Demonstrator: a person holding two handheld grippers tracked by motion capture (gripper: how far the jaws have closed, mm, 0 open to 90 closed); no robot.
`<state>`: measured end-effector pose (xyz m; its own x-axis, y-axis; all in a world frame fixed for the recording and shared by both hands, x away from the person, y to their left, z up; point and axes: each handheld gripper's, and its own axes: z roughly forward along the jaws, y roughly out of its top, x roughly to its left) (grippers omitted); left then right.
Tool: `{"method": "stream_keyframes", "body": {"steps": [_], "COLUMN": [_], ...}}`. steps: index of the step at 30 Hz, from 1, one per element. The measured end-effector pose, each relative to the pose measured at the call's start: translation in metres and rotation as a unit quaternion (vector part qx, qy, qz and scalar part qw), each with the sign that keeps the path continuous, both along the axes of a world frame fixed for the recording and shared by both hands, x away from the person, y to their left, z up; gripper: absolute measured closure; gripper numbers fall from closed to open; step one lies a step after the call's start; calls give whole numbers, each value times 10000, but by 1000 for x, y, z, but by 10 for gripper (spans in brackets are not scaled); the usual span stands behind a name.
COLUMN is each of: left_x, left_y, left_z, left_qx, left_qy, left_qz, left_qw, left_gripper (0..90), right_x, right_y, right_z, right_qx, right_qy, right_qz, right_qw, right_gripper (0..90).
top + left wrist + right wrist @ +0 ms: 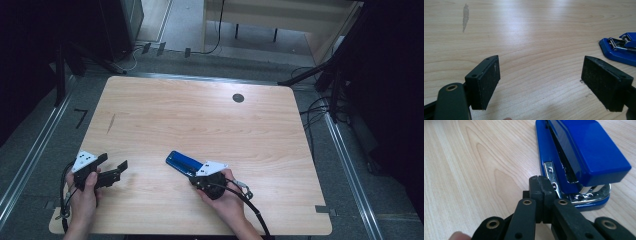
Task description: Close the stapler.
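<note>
Nearest the high camera, at the front edge of the desk (210, 120), two hands come in from below, each holding a set of tongs. The right hand (225, 197) grips the right tongs (542, 185), whose two black jaws are pressed flat together with nothing between them; in the right gripper view their joined tips sit just beside the rear, hinged end of a blue stapler (584, 152), very close to its bright metal hinge plate, though whether they touch it cannot be told. The left hand (85, 192) holds the left tongs (540, 82) near the front left corner of the desk; their jaws stand wide apart, the dark padded faces turned toward each other over bare wood, gripping nothing. The stapler lies flat on the desk a little right of the front middle, well apart from the left tongs, and in the high view it runs at a slant from the right hand up and to the left. The left gripper view catches its nose at the right edge, with the top slightly raised off the base. Farther out, a thin dark streak (110, 123) marks the wood on the left side, and near the far edge sits a round dark cable hole (238, 98). Beyond the desk lies grey floor with trailing cables (315, 112).
</note>
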<state>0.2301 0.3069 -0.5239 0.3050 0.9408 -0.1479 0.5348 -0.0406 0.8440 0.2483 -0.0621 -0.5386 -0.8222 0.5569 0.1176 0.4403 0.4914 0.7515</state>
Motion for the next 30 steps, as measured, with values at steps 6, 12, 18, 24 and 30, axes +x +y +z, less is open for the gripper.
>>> {"method": "stream_keyframes", "body": {"steps": [6,12,18,24,30], "left_x": [0,0,0,0,1], "left_y": [0,0,-1,0,0], "left_z": [0,0,0,0,0], "left_qx": [8,24,37,36,19], "left_qy": [18,20,36,44,45], "left_qz": [-37,-55,-54,-58,-35], "left_qw": [10000,10000,10000,10000,10000], "left_gripper": [160,160,160,160,160], "right_x": [3,9,14,18,24], "right_y": [-2,-6,-12,-15,-15], "right_z": [0,-1,-1,-1,1], "right_qx": [22,41,69,94,42], "right_qy": [19,37,67,114,187], "right_qz": [-72,-207,-305,-361,-451], "right_qw": [10000,9998,9995,9992,9988], "right_gripper": [900,900,900,900,900]}}
